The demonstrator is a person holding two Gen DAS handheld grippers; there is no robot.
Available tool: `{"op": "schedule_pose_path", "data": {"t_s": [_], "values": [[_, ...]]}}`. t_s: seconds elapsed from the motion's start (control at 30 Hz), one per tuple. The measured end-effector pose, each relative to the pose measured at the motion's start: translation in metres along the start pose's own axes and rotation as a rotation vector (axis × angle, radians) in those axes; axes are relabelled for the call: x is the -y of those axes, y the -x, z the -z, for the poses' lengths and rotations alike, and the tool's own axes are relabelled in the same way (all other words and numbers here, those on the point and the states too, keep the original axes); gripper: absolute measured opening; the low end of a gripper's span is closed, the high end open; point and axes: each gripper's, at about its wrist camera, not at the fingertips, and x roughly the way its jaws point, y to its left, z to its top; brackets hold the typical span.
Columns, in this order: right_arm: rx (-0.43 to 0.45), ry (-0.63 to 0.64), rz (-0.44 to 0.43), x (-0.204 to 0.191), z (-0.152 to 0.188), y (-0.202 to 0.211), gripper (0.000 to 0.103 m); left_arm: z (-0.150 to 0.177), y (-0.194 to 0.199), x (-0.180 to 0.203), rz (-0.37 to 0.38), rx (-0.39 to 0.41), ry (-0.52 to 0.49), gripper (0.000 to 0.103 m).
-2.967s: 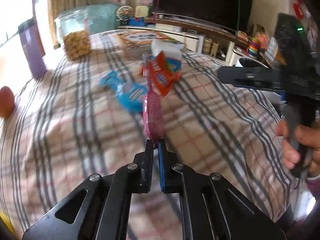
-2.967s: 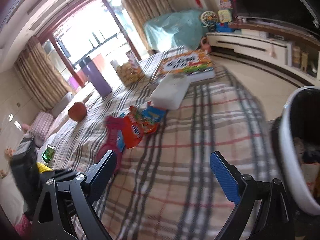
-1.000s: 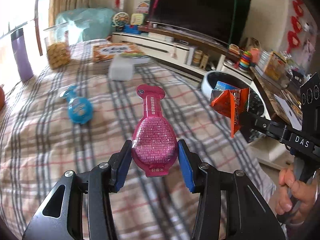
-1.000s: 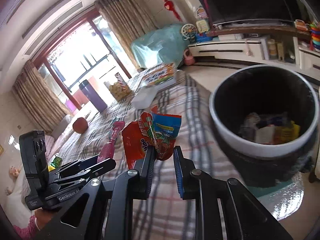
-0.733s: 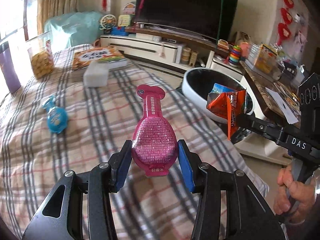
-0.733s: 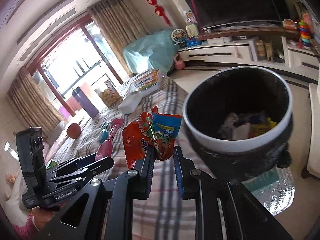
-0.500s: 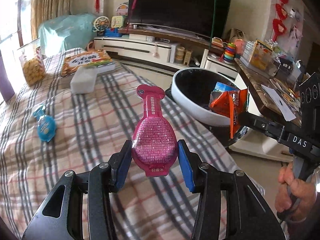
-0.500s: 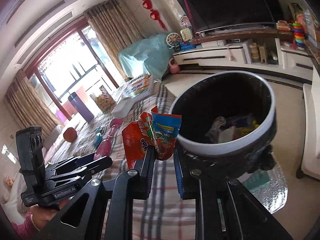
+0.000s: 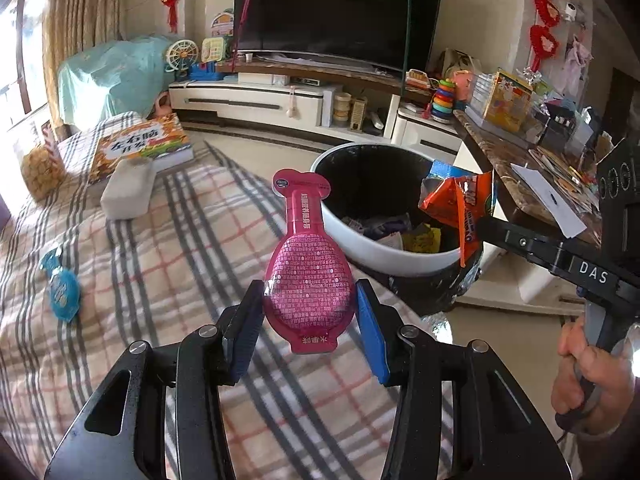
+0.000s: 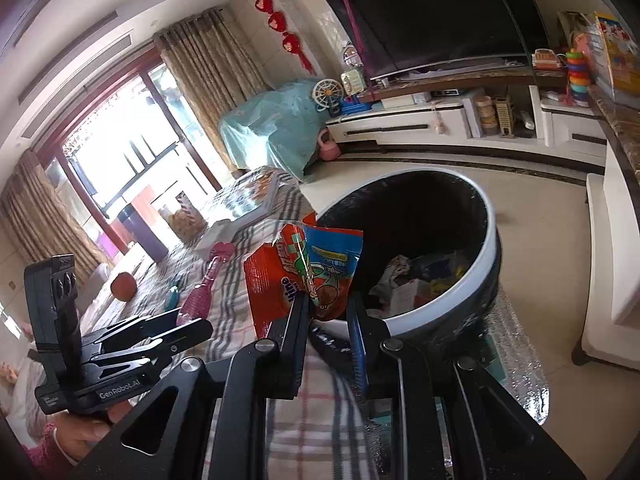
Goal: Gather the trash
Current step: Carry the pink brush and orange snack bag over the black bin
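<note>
Your left gripper (image 9: 308, 328) is clamped on a pink spoon-shaped pouch (image 9: 307, 268), blue pads pressing its wide bulb from both sides, the narrow neck pointing up and away. Your right gripper (image 10: 328, 312) is pinched nearly shut on a red-orange snack wrapper (image 10: 308, 272) with a blue panel, which stands crumpled above the jaws. In the left wrist view that wrapper (image 9: 460, 208) hangs over the near rim of the trash bin (image 9: 380, 248), a round black bin with a white rim that already holds mixed scraps (paper, something yellow). The bin stands on the floor just beside the edge of the plaid cloth (image 9: 168, 240), and the pink pouch is over the cloth, short of the rim.

The cloth is beige with grey and red stripes and covers a broad, soft-looking surface. A blue pouch (image 9: 60, 288) lies flat at its left side. Farther back sit a pale grey block (image 9: 128, 192), a thick colourful book (image 9: 140, 148) and a clear jar of yellowish snacks (image 9: 38, 164).

Behind them the room has a large dark television (image 9: 340, 12) on a low white-and-wood cabinet (image 9: 280, 96), red hanging ornaments (image 9: 542, 28) on the wall, a light blue covered shape (image 9: 112, 76) by the tan curtains, and a cluttered counter (image 9: 520, 152) on the right. Your right hand (image 9: 592, 372) grips the handle at the frame edge.
</note>
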Motion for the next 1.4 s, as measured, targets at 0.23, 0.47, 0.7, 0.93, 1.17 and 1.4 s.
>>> {"op": "schedule_pose_path", "data": {"t_s": [0.23,0.47,0.7,0.93,1.17,1.4], "values": [[0.004,-0.01,0.023,0.013,-0.006,-0.001,0.019,-0.013,-0.01,0.012,0.013,-0.003,-0.023,0.044],[-0.004,-0.011,0.046,0.026,-0.014,-0.004,0.019,-0.025,-0.026,0.025,0.024,-0.019,-0.038,0.044],[-0.006,-0.01,0.059,0.034,-0.022,-0.009,0.019,-0.035,-0.038,0.037,0.034,-0.027,-0.059,0.044],[-0.014,0.002,0.072,0.037,-0.029,-0.016,0.02,-0.043,-0.046,0.04,0.038,-0.033,-0.067,0.044],[-0.031,0.009,0.088,0.039,-0.035,-0.021,0.02,-0.05,-0.056,0.044,0.052,-0.05,-0.072,0.044],[-0.043,0.011,0.099,0.042,-0.038,-0.025,0.02,-0.054,-0.064,0.046,0.054,-0.063,-0.084,0.045]]}}
